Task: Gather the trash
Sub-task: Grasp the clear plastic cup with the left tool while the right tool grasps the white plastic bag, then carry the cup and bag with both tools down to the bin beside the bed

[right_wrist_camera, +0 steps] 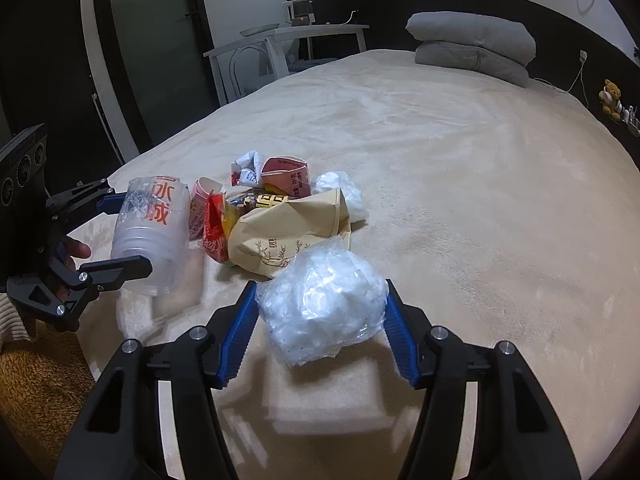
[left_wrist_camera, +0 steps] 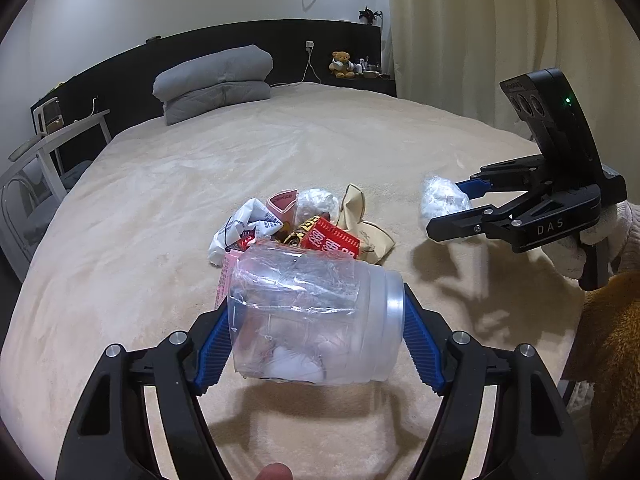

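Note:
A clear plastic cup [left_wrist_camera: 304,304] with red lettering lies on its side between the blue pads of my left gripper [left_wrist_camera: 314,344], which is shut on it and holds it just above the bed. The right wrist view shows this cup [right_wrist_camera: 156,224] and the left gripper [right_wrist_camera: 128,232] at the left edge. My right gripper [right_wrist_camera: 320,300] is shut on a crumpled clear plastic bag [right_wrist_camera: 324,304], also off the blanket. In the left wrist view that bag [left_wrist_camera: 442,200] sits in the right gripper [left_wrist_camera: 446,208]. Between them lies a trash pile [right_wrist_camera: 272,216]: paper bag, red wrapper, pink carton.
The beige blanket of the bed [left_wrist_camera: 280,152] stretches far behind the pile. Folded grey bedding [left_wrist_camera: 216,80] lies by the black headboard. A white chair [left_wrist_camera: 60,148] stands at the bed's left side. An orange-brown fuzzy fabric [left_wrist_camera: 612,340] lies at the near right edge.

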Available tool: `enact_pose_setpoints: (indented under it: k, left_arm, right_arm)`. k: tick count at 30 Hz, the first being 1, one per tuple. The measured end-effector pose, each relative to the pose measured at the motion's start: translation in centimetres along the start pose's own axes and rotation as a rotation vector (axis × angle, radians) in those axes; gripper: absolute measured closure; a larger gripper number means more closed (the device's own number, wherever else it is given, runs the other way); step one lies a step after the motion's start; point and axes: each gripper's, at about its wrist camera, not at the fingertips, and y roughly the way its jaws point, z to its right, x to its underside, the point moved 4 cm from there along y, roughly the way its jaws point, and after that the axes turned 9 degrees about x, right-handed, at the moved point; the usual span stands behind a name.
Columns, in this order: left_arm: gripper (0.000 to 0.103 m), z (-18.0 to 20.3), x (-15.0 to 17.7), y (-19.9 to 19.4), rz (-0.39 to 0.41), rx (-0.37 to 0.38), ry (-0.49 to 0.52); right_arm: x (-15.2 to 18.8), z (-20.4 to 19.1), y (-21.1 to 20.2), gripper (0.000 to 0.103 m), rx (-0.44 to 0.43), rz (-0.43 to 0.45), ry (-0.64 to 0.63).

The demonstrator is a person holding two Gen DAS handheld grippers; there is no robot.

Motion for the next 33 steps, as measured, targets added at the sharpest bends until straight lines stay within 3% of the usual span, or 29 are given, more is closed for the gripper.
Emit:
enact_pose_setpoints:
  k: [14,33]
  left_arm:
    - [0.032,3.7,0.1,-4.7,0.059,0.012,-0.111]
    - [0.032,10.5,5.0,-11.4,0.188,0.043,-0.258]
  right_arm:
    - [3.0,-2.7,-7.1,0.043,0.011,0.058,0.099]
    - [10.8,-6.3,-15.3,0.043,0.022,0.105,0.215]
